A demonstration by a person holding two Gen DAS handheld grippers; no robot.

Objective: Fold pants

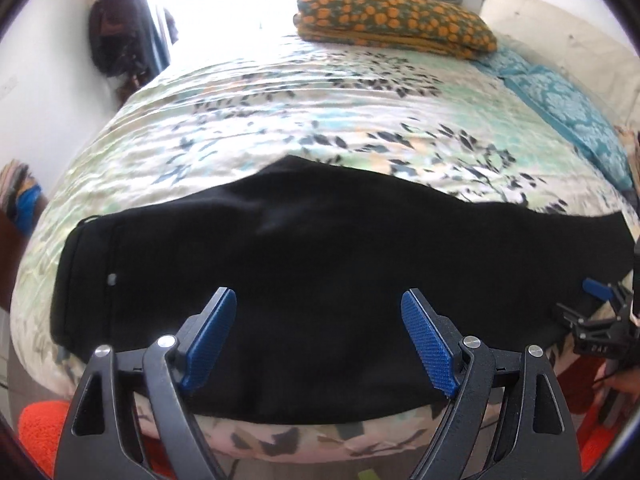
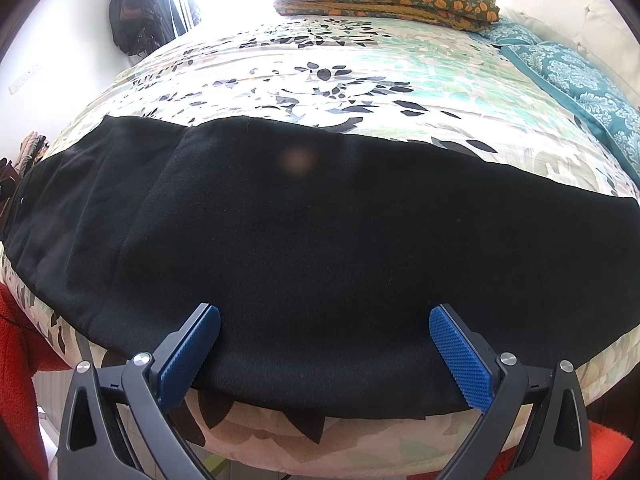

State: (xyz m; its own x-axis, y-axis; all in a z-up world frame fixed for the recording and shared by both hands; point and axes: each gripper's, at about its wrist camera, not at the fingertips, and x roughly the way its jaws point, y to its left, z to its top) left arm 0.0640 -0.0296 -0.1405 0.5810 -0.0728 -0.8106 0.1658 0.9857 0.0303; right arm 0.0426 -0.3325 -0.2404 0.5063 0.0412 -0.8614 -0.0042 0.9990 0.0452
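Note:
Black pants [image 1: 304, 256] lie flat along the near edge of a bed with a floral cover [image 1: 280, 120]. The waistband end is at the left in the left wrist view. My left gripper [image 1: 318, 300] is open, its blue pads spread wide just above the pants near the front edge. My right gripper [image 2: 324, 316] is open too, over the leg part of the pants [image 2: 320, 240]. It also shows at the right edge of the left wrist view [image 1: 600, 304]. Neither gripper holds cloth.
A folded orange-flowered blanket [image 1: 396, 20] lies at the far end of the bed. Teal pillows [image 1: 568, 108] and a cream headboard [image 2: 560, 8] are at the right. Dark bags [image 1: 116, 32] hang on the left wall. A red rug [image 2: 16, 340] covers the floor.

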